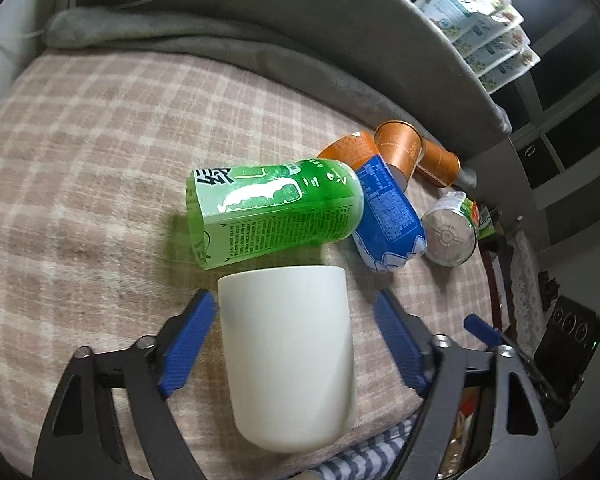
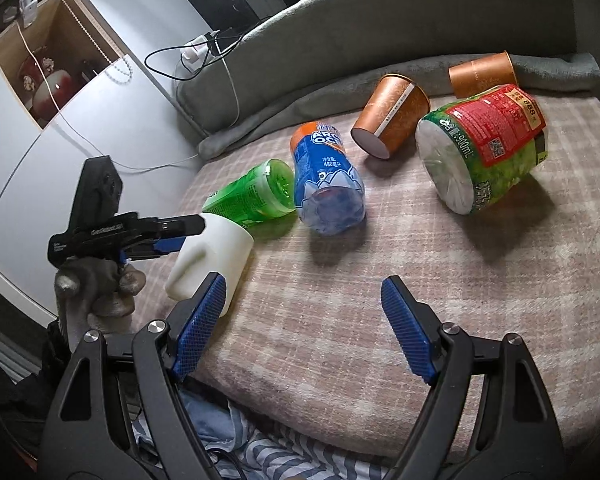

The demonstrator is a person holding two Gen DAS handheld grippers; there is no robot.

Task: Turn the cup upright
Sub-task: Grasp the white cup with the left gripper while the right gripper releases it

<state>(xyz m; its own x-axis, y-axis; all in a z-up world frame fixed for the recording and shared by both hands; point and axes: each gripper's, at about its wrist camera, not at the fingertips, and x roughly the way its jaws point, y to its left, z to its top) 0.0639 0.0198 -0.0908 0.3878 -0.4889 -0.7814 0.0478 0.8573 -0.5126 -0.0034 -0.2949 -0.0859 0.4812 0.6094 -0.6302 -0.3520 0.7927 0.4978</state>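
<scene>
We see the left gripper (image 1: 294, 340) with its blue pads spread wide on either side of the white cup (image 1: 288, 356); the left pad (image 1: 188, 344) sits just beside the cup's wall and the right pad (image 1: 400, 344) stands apart from it, so nothing is clamped. In the right wrist view the same gripper (image 2: 172, 236) reaches in from the left, held by a gloved hand (image 2: 96, 284), with its fingers at the cup (image 2: 210, 256). The cup lies at the near left edge of the checked blanket (image 2: 420, 264), tilted over on its side with a moulded handle showing on its wall. We cannot tell from either view which end is the mouth.

The right gripper (image 2: 304, 320) hangs over the blanket's near edge with its jaws spread wide and nothing between them; its left pad (image 2: 200, 320) overlaps the cup in the picture, though we cannot tell whether they touch.

Just beyond the cup lies a green bottle (image 1: 272, 208) on its side, touching a blue bottle (image 1: 388, 216) next to it. Farther out are two orange paper cups (image 2: 392, 116), also tipped over, and a large green jar with a red label (image 2: 484, 148) lying on its side. A grey cushion (image 2: 340, 32) runs along the far edge of the blanket, and a striped cloth (image 2: 260, 456) shows below the near edge.
</scene>
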